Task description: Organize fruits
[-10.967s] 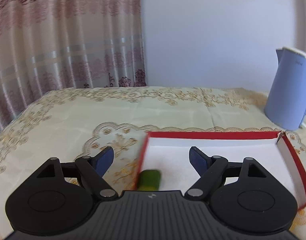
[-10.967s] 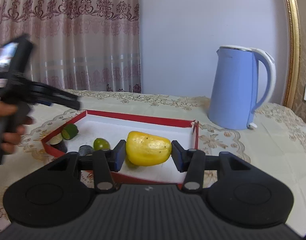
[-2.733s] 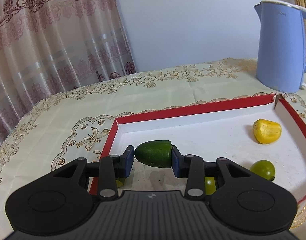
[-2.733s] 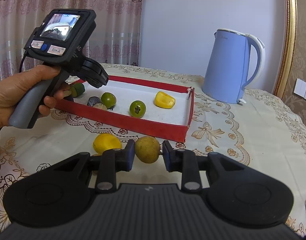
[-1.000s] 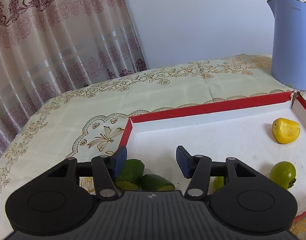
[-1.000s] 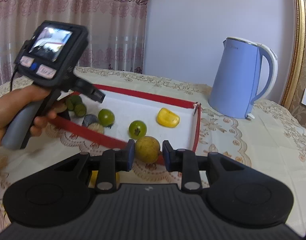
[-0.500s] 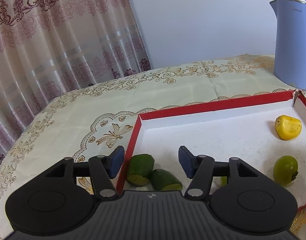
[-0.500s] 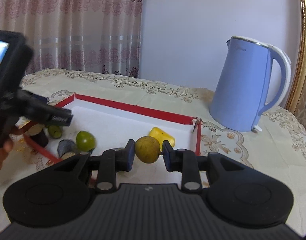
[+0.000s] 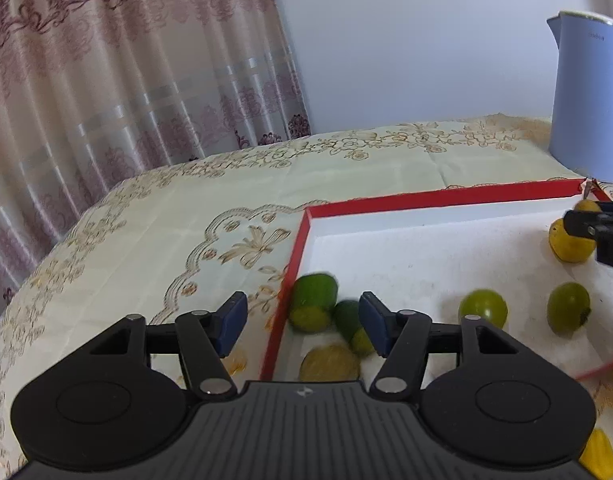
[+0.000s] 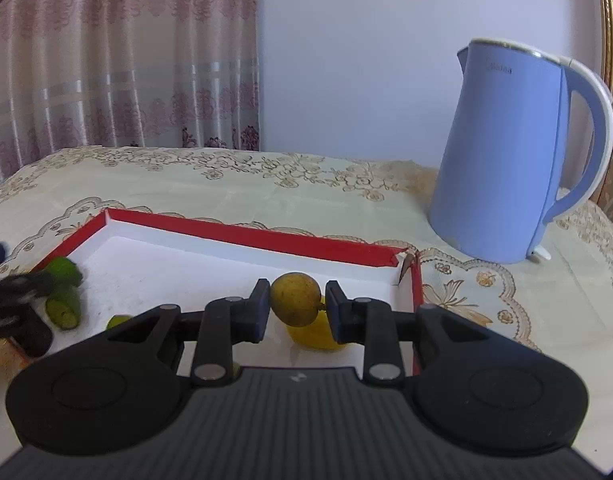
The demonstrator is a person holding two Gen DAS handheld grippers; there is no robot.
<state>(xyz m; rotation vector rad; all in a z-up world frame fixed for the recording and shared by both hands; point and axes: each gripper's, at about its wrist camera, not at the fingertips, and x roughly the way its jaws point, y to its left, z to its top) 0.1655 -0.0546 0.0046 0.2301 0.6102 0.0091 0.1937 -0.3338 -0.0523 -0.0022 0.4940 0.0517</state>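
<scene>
A red-rimmed white tray [image 9: 438, 199] [image 10: 242, 232] lies on the patterned tablecloth. My left gripper [image 9: 302, 320] is open and empty over the tray's left rim. Two green cucumber pieces [image 9: 312, 302] [image 10: 62, 304] lie in the tray's left corner just ahead of it. Two green round fruits [image 9: 483, 312] and a yellow fruit [image 9: 570, 244] lie further right in the tray. My right gripper [image 10: 294, 304] is shut on a brownish-yellow round fruit [image 10: 295, 298] and holds it above the tray's right end, over the yellow fruit [image 10: 312, 334].
A blue electric kettle [image 10: 514, 160] [image 9: 590, 96] stands on the table behind the tray's right corner. A curtain hangs behind the table on the left. A yellow piece [image 9: 598, 460] lies outside the tray at the lower right of the left wrist view.
My right gripper has carried the round fruit from in front of the tray to above its right end. My left gripper has let go of the cucumber piece and drawn back left.
</scene>
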